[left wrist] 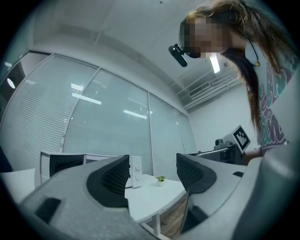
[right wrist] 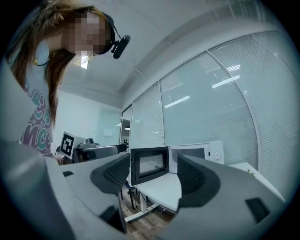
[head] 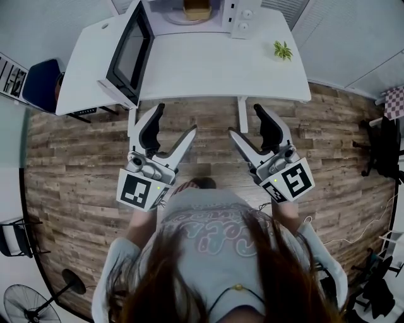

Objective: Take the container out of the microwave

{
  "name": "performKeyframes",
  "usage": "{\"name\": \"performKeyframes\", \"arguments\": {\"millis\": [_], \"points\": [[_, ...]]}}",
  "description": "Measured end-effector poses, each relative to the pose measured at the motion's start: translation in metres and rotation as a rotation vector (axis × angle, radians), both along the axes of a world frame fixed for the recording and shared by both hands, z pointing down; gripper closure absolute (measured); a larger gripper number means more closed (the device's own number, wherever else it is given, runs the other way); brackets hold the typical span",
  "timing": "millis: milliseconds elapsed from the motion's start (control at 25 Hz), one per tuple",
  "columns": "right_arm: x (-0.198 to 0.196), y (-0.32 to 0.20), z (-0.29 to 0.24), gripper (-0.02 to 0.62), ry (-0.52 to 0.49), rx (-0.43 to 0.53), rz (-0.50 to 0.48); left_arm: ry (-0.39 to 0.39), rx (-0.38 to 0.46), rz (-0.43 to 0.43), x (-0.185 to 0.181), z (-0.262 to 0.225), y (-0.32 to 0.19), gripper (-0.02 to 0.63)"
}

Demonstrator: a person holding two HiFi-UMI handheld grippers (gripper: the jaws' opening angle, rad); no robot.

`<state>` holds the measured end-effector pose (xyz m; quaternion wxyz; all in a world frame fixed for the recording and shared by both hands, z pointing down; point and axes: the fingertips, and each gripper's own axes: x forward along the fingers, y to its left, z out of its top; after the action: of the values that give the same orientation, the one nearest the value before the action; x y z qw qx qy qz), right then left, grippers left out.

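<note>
The white surface (head: 208, 69) stretches across in front of you. The microwave (head: 240, 19) stands at its far edge, with its door (head: 129, 53) swung wide toward your left. Your left tool (head: 175, 120) and right tool (head: 246, 121) both hang short of the near edge, over the wooden floor (head: 76, 164). Each has its jaws spread with nothing between them. The container (head: 196, 9) sits inside the open cavity, straight ahead and well apart from both tools, across the whole depth of the surface. It lies slightly more in line with your left tool, but the door stands on that side, so the right tool probably has the freer reach.
</note>
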<state>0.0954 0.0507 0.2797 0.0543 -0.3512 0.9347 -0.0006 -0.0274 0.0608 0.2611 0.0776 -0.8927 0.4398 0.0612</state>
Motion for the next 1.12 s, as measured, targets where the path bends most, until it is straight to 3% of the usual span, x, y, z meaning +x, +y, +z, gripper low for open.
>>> {"name": "performKeyframes", "arguments": {"millis": [760, 960, 1120], "points": [[-0.006, -0.005, 0.002, 0.293, -0.015, -0.012, -0.023, 0.007, -0.033, -0.010, 0.003, 0.002, -0.005, 0.321], [-0.009, -0.013, 0.008, 0.293, -0.002, -0.017, -0.020, 0.037, 0.022, 0.023, 0.004, -0.005, -0.016, 0.321], [-0.009, -0.029, 0.011, 0.293, 0.009, -0.021, -0.003, 0.013, -0.019, 0.021, 0.002, 0.008, -0.037, 0.321]]}}
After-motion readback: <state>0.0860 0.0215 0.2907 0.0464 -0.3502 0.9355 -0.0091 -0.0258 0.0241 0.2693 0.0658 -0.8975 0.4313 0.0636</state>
